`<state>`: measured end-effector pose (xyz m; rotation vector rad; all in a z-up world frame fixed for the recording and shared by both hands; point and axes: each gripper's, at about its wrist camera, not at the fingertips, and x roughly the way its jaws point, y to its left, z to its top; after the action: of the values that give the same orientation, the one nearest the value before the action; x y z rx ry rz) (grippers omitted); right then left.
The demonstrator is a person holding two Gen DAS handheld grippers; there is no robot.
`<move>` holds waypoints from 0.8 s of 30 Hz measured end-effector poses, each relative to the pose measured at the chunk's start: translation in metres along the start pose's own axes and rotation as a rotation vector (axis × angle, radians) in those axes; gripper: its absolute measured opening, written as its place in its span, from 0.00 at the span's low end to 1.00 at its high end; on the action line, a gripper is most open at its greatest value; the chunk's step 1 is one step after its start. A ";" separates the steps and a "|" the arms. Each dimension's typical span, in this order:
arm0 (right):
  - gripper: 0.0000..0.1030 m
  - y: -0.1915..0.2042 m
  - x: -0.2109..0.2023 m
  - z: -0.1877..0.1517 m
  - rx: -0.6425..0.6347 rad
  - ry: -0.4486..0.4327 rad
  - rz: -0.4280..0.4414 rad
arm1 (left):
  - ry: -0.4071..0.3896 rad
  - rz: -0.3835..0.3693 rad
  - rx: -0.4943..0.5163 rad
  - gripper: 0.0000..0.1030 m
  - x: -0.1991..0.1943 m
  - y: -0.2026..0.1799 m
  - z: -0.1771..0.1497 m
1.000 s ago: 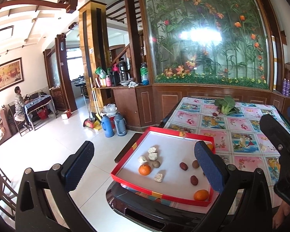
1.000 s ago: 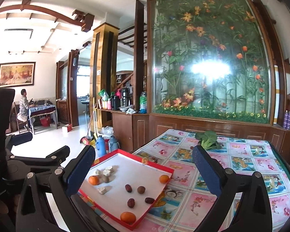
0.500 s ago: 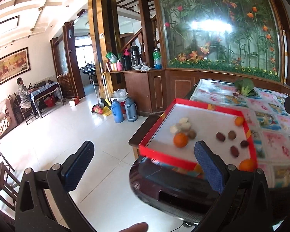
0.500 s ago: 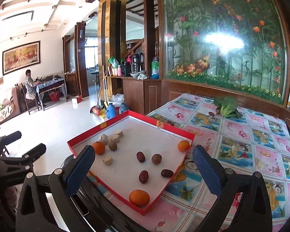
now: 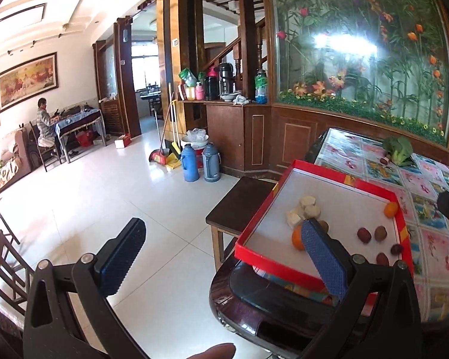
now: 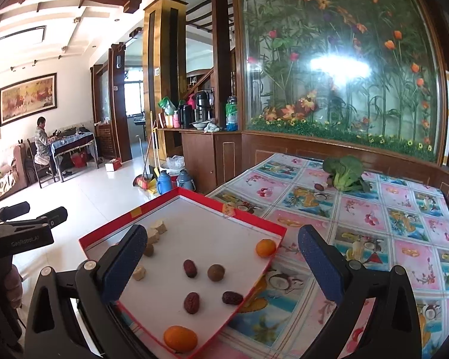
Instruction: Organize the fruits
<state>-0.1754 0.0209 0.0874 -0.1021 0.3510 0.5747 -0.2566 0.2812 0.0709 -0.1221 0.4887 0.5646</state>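
While your right hand-held gripper (image 6: pixel 221 263) hangs wide open and empty, oranges (image 6: pixel 180 338) sit at six and one o'clock in the red tray (image 6: pixel 176 197). Your left hand-held gripper (image 5: pixel 224 269) also gapes empty.

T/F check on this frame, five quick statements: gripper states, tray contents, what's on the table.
1. Both grippers are open and empty. True: left gripper and right gripper hold nothing.
2. The red tray holds an apple. False: it holds oranges, red dates and pale chunks.
3. A leafy green vegetable lies on the tablecloth outside the tray. True.
4. The tray is round. False: it is rectangular.
5. Three oranges show in the tray. False: the right wrist view shows two.
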 end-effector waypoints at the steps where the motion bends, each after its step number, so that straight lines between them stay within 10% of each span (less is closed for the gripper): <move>1: 0.98 -0.003 0.001 0.003 -0.009 -0.008 -0.004 | 0.008 0.011 -0.011 1.00 0.004 -0.002 0.002; 24: 0.98 -0.064 0.037 -0.007 0.190 0.039 0.097 | 0.064 0.010 0.087 1.00 0.028 -0.086 0.031</move>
<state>-0.1128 -0.0151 0.0676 0.0871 0.4488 0.6331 -0.1768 0.2303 0.0829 -0.0547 0.5755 0.5497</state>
